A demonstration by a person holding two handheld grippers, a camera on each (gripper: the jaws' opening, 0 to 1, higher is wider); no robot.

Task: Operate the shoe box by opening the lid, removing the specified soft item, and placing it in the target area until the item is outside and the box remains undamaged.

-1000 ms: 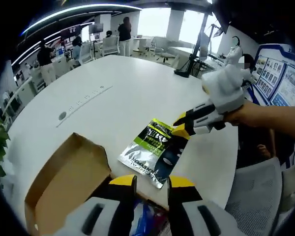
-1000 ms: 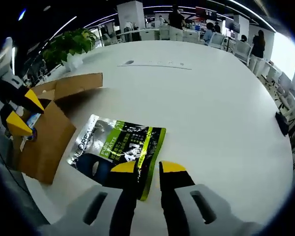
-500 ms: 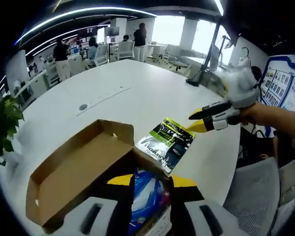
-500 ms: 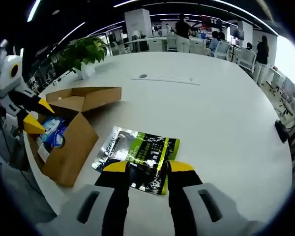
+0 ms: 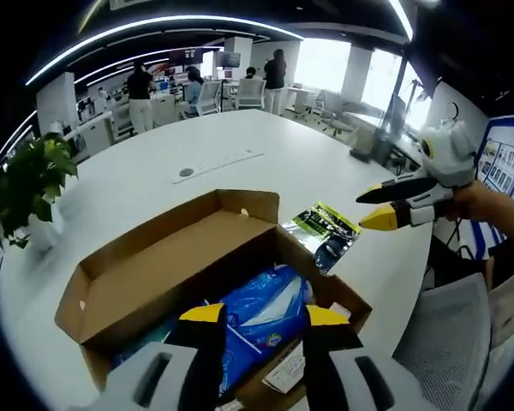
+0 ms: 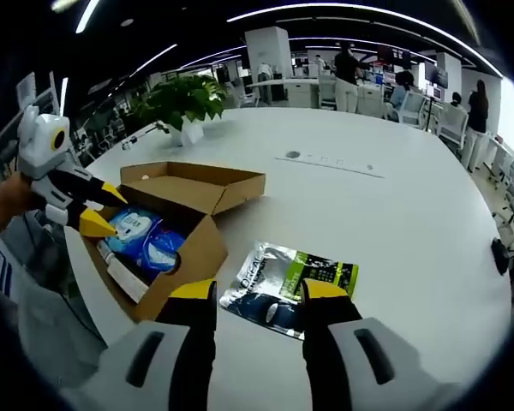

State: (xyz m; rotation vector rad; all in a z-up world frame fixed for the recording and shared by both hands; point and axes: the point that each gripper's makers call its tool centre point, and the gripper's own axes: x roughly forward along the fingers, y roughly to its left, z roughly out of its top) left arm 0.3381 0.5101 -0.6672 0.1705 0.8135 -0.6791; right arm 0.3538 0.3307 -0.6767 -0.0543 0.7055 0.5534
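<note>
An open cardboard shoe box [image 5: 154,274] stands on the white table, its lid folded back. A blue soft pack [image 5: 265,312] lies inside it. A silver and green pouch [image 5: 325,235] lies flat on the table beyond the box. My left gripper [image 5: 264,317] hovers open over the box's near end, nothing between its jaws. My right gripper [image 5: 403,205] hangs above the table to the right of the pouch. In the right gripper view, the right gripper [image 6: 259,293] stands open above the pouch [image 6: 291,278], with the box [image 6: 193,257], the blue pack [image 6: 146,235] and the left gripper [image 6: 77,205] at left.
A potted plant [image 5: 30,184] stands on the table's far side [image 6: 184,98]. A flat cable strip [image 5: 218,163] runs across the tabletop [image 6: 330,163]. A grey chair [image 5: 445,342] sits by the table edge. People stand among desks in the background.
The right gripper's jaws have spread wider and drawn back up from the pouch, which stays on the table. The left gripper has pulled back over the box, whose blue pack now shows.
</note>
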